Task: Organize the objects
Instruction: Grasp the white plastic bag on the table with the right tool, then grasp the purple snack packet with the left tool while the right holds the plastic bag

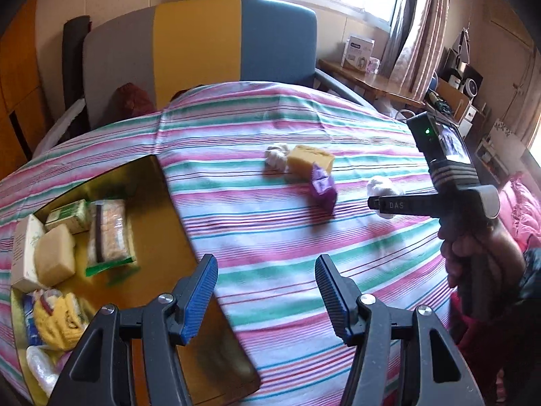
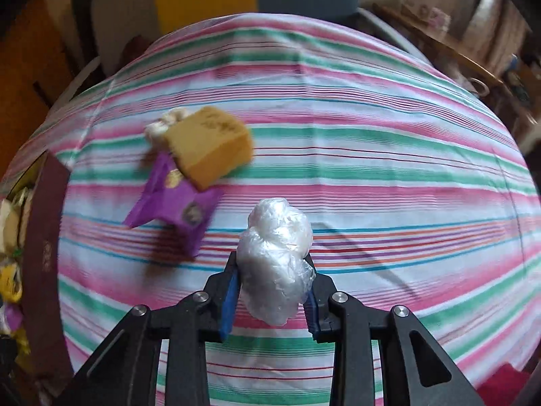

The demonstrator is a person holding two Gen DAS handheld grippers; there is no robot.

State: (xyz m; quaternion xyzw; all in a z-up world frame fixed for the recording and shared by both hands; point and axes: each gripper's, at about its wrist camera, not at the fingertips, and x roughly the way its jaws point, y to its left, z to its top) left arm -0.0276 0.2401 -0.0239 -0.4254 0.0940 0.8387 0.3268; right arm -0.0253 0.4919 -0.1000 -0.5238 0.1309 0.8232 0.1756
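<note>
From the left wrist, the left gripper [image 1: 267, 291] hangs open and empty over the striped cloth [image 1: 287, 237]. Beside it, a gold-lined box [image 1: 162, 209] holds packets, a pale sponge block [image 1: 54, 258] and a yellow knit. From the right wrist, the right gripper [image 2: 272, 291] pinches a crinkly clear plastic bundle [image 2: 275, 253] between its 2 blue pads, near a purple wrapper [image 2: 175, 203] and a yellow sponge [image 2: 209, 145].

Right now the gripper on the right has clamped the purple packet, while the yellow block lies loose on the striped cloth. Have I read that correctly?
Not quite. The right gripper is shut on the clear plastic bundle, not the purple packet, which lies loose beside the yellow block on the striped cloth. The right wrist view shows this plainly.
</note>
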